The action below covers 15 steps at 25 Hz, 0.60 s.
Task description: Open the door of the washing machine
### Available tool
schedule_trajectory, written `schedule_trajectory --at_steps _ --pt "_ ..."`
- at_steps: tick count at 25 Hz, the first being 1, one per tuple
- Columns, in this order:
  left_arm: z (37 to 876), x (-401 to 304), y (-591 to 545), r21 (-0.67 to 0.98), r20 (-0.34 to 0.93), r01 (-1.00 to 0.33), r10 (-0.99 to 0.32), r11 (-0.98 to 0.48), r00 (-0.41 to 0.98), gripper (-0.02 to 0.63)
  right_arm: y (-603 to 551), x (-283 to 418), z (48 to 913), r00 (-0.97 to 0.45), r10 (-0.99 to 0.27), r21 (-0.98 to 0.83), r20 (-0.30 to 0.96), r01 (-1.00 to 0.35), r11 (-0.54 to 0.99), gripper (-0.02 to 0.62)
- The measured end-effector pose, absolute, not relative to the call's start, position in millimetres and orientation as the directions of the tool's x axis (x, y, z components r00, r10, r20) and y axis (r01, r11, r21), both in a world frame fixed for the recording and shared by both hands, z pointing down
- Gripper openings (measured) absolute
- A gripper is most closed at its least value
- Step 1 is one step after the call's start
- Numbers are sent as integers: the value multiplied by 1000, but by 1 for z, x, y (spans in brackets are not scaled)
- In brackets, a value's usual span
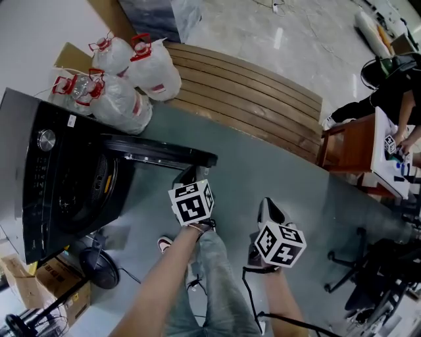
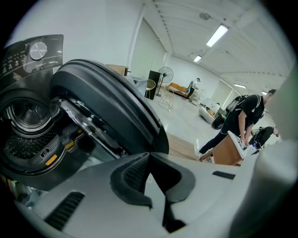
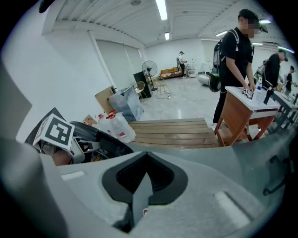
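Grey floor (image 1: 276,164) fronts a washing machine (image 1: 39,197) whose door (image 1: 158,153) stands swung open. At the door's free edge sits the left tool (image 1: 189,176); the right tool (image 1: 268,212) hangs apart, over the floor. Only the gripper views show both jaw pairs pressed together, empty; the left one also shows the drum (image 2: 28,116) behind the door.

Closed tool (image 2: 149,155) beside open door (image 2: 107,100)

loc: test hall/lab | evid: ceiling strip lts (image 3: 161,8), wk desks (image 3: 234,116), floor fan (image 3: 148,66)
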<state>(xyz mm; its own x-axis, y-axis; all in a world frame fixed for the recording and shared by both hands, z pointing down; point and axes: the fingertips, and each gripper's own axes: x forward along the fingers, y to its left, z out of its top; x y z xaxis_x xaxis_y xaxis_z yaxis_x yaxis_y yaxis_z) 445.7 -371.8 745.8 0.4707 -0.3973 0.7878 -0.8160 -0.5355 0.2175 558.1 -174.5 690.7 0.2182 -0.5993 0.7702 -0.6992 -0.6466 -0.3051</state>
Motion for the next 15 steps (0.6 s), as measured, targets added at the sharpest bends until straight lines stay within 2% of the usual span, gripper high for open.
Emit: schedule_trajectory --at_steps 7,15 --pt "706 369 -373 218 767 -851 -455 -479 453 3 -208 528 667 172 -634 -305 754 -763 -570 -2" --pt "621 210 -384 231 713 -930 -600 -287 362 3 -264 455 617 68 -692 -317 718 -854 -412 -2"
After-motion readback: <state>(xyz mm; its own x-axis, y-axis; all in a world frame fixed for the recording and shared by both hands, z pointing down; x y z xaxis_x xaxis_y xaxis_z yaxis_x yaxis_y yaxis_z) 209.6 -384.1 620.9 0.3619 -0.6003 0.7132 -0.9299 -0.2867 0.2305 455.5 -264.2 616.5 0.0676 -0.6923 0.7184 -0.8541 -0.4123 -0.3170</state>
